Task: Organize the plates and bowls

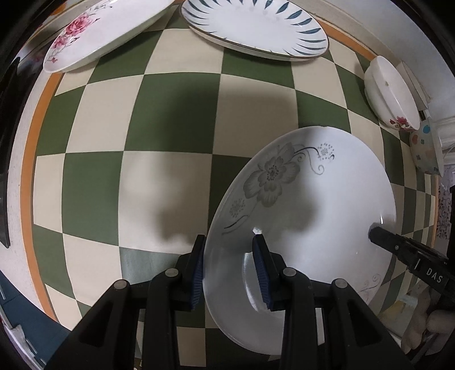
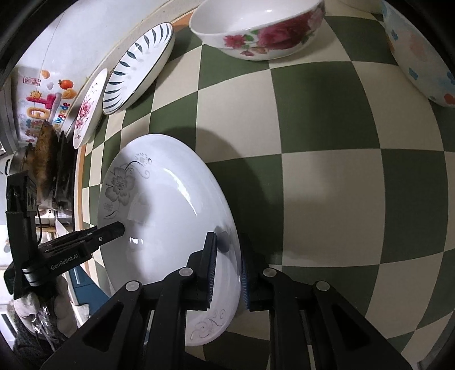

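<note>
A white plate with a grey flower print [image 1: 307, 216] is held above the checkered table by both grippers, one on each side of its rim. My left gripper [image 1: 229, 267] is shut on its left rim. My right gripper [image 2: 229, 267] is shut on the opposite rim [image 2: 170, 213]. Each gripper shows in the other's view: the right one [image 1: 403, 250], the left one [image 2: 85, 242]. A blue-leaf plate [image 1: 256, 25] and a pink-flower plate [image 1: 105, 31] lie at the far edge. A rose bowl [image 2: 256, 31] and a dotted bowl [image 2: 421, 54] stand further right.
The green and cream checkered tablecloth [image 1: 170, 142] has an orange border [image 1: 31, 159]. The wall runs behind the plates. A dark cluttered object [image 2: 48, 165] and a decorated container [image 2: 37, 96] sit beyond the table's left edge.
</note>
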